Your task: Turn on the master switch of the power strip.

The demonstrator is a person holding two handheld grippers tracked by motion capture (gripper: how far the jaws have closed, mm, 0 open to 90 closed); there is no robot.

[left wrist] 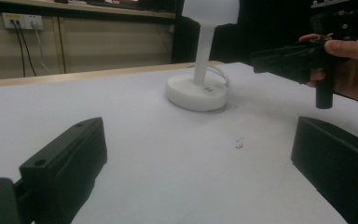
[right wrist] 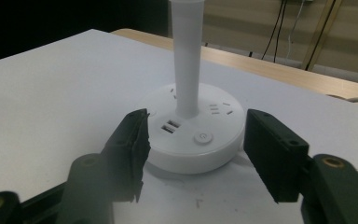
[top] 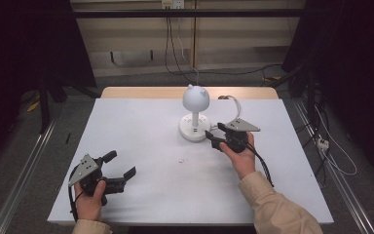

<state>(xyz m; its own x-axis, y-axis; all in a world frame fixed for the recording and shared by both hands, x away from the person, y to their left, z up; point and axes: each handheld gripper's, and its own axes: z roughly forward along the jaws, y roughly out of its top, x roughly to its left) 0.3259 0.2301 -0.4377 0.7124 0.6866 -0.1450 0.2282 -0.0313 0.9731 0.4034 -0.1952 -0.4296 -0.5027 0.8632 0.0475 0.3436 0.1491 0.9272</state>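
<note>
Both grippers had jaws spread: right gripper (top: 217, 135) just beside the white round-based plastic desk lamp (top: 195, 113), left gripper (top: 122, 164) well apart.

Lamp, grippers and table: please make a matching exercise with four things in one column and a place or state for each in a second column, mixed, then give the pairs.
Things:
1. lamp
2. left gripper
3. right gripper
4. white cable

Places or states:
A. open, at the table's near left
B. open, jaws at the round base
C. standing mid-table, toward the far edge
D. looping behind the base

Pairs: 1-C, 2-A, 3-B, 4-D
</note>
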